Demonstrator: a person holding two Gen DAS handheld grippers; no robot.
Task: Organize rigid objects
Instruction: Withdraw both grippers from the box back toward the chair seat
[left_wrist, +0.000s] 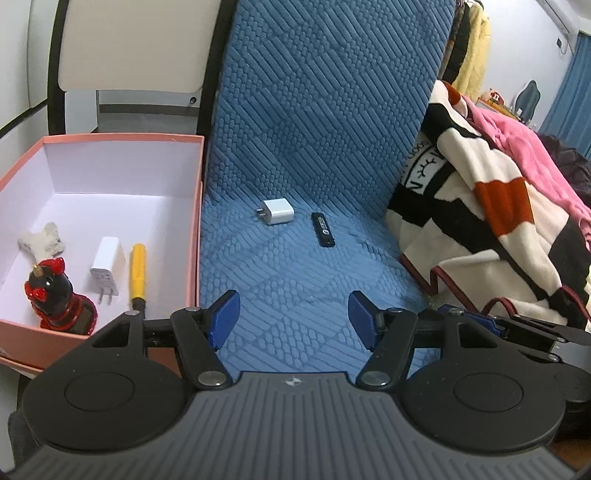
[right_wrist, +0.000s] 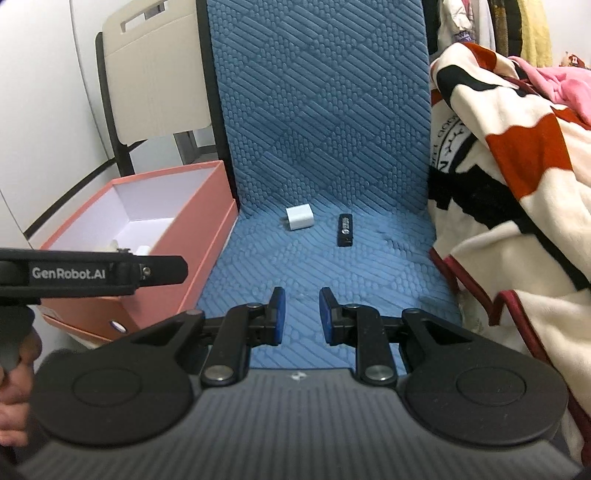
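Note:
A white charger plug (left_wrist: 275, 212) and a black lighter-like stick (left_wrist: 323, 229) lie on the blue quilted mat (left_wrist: 295, 280); both also show in the right wrist view, the plug (right_wrist: 299, 217) and the stick (right_wrist: 345, 230). A pink box (left_wrist: 195, 229) at the left holds a red and black figurine (left_wrist: 59, 295), a white plug (left_wrist: 106, 269), a yellow pen-like tool (left_wrist: 137, 273) and a pale toy (left_wrist: 42, 240). My left gripper (left_wrist: 293, 319) is open and empty, well short of the plug. My right gripper (right_wrist: 302, 315) is partly open and empty.
A striped blanket (left_wrist: 498, 229) with pink fabric piles up on the right, also in the right wrist view (right_wrist: 517, 184). The mat rises up as a backrest behind the objects. The left gripper's body (right_wrist: 92, 273) crosses in front of the pink box (right_wrist: 192, 258).

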